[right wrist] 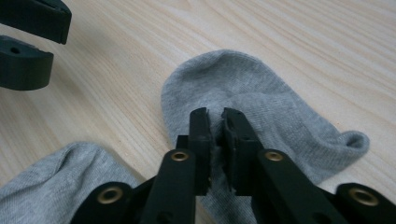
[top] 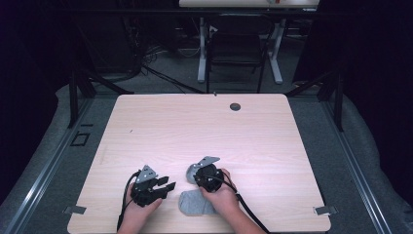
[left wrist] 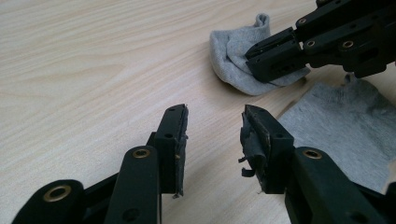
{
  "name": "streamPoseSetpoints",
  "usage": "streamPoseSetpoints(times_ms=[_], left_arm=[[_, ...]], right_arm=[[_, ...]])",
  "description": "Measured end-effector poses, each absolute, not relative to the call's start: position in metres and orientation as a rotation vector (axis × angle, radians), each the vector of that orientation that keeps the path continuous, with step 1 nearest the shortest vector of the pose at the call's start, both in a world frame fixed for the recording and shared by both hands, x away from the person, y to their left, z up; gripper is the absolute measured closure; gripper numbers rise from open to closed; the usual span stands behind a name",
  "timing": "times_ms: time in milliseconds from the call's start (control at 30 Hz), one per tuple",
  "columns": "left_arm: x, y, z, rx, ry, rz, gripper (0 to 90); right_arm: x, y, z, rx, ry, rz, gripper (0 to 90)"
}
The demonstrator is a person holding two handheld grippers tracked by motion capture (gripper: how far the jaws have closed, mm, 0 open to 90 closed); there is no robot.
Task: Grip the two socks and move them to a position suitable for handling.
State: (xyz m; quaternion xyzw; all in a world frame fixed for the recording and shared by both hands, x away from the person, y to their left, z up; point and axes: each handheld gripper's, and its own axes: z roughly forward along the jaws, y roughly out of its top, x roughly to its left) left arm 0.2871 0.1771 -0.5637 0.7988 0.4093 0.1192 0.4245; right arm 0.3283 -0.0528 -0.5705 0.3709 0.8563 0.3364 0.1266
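Note:
Two grey socks lie near the front edge of the light wooden table (top: pixel 204 126). My right gripper (right wrist: pixel 215 123) is shut on the fabric of one grey sock (right wrist: pixel 243 88), which lies flat with its toe end away from me. In the high view that sock (top: pixel 190 171) pokes out to the left of the right gripper (top: pixel 196 174). The second grey sock (top: pixel 195 203) lies just in front of it, under the person's right hand. My left gripper (left wrist: pixel 214 135) is open with nothing between its jaws, a short way to the left of both socks (left wrist: pixel 233 56) (left wrist: pixel 345 121).
A round cable hole (top: pixel 235 106) sits near the table's far edge. Metal brackets (top: pixel 325 210) (top: pixel 74 210) mark the front corners. A dark chair (top: pixel 236 46) and desk legs stand beyond the table. The wide back half of the tabletop is bare wood.

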Motion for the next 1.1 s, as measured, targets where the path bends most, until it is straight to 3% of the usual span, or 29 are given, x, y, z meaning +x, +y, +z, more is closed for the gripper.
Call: streamPoseSetpoints(times_ms=[767, 933, 1100], left_arm=[[0.317, 0.148, -0.558, 2.0, 1.027, 0.29, 61.4], [0.327, 0.135, -0.562, 2.03, 1.028, 0.293, 66.2], [0.331, 0.129, -0.567, 2.054, 1.042, 0.279, 79.1]], right_arm=[[0.316, -0.082, -0.541, 1.026, 2.441, 1.171, 86.1], [0.315, -0.086, -0.539, 1.016, 2.435, 1.177, 86.1], [0.315, -0.089, -0.539, 1.016, 2.422, 1.178, 86.0]])
